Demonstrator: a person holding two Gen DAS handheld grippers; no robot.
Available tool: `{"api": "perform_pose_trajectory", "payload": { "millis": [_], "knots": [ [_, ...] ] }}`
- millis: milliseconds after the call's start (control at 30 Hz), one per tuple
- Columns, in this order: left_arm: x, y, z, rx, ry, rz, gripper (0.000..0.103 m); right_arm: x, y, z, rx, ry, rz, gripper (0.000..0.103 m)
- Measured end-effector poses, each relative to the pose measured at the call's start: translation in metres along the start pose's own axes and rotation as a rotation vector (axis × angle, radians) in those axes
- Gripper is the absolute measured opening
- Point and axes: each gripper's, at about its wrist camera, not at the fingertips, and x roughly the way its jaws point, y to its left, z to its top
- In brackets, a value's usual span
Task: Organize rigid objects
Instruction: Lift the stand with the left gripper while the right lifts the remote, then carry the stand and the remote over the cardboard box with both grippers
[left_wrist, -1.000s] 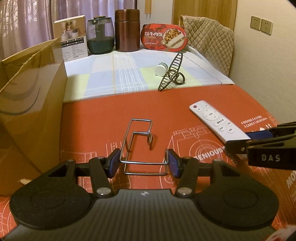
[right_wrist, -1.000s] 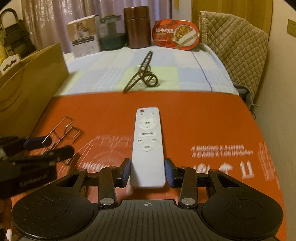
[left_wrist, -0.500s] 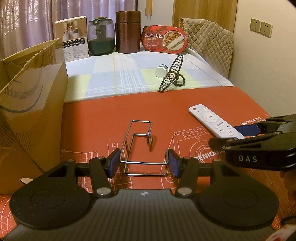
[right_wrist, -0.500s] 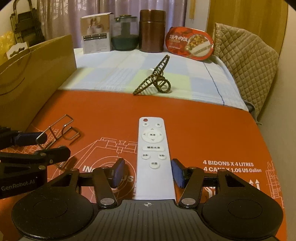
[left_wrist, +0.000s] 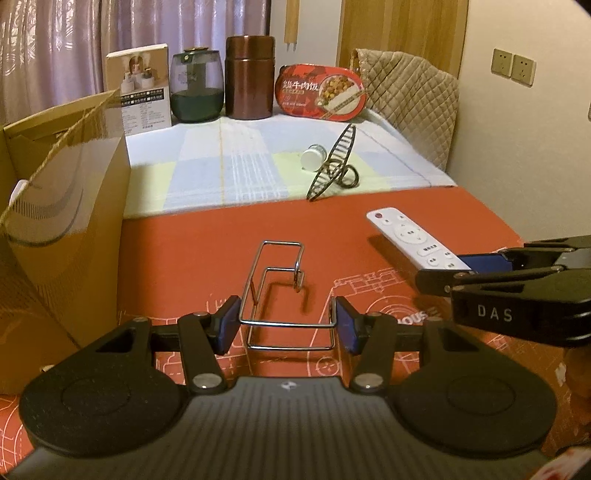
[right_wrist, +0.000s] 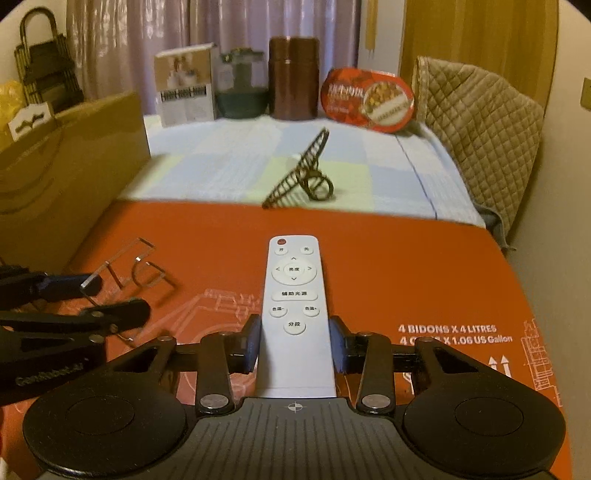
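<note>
My left gripper (left_wrist: 287, 325) is shut on a bent steel wire rack (left_wrist: 275, 280) and holds it above the red mat (left_wrist: 207, 251). My right gripper (right_wrist: 294, 343) is shut on a white remote control (right_wrist: 294, 291), pads against both of its sides, lifted off the mat. In the left wrist view the remote (left_wrist: 413, 238) sticks out of the right gripper (left_wrist: 461, 269) at the right. In the right wrist view the wire rack (right_wrist: 125, 273) and left gripper (right_wrist: 92, 299) show at the left.
A brown paper bag (left_wrist: 62, 206) with a rope handle stands open at the left. A dark wire stand (left_wrist: 334, 162) and a small white bottle (left_wrist: 313, 157) lie on the checked cloth. Boxes, jars and a red food tray (left_wrist: 321, 92) line the back. A quilted chair (left_wrist: 410, 107) stands at the right.
Both grippers have risen with their loads; the remote and the wire rack now hang above the mat. The right gripper has closed tighter on the remote and moved closer to the left one.
</note>
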Motion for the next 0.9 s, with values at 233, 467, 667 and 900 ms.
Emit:
{"api": "perform_pose_trajectory", "payload": {
  "millis": [233,467,667,900],
  "knots": [
    [-0.01,-0.002,0.003,-0.008,-0.01,0.001,0.049,-0.014,0.0,0.007,0.029,-0.028,0.026,0.035],
    [-0.037,-0.008,0.007,-0.014,-0.017,-0.006,0.049,-0.04,0.009,0.006,0.063,-0.049,0.031,0.035],
    [-0.073,-0.009,0.015,-0.023,-0.033,-0.004,0.049,-0.075,0.016,0.005,0.093,-0.06,0.027,0.035],
    [-0.116,0.002,0.027,-0.058,-0.048,0.016,0.049,-0.121,0.031,0.017,0.119,-0.084,0.04,0.035]
  ]
}}
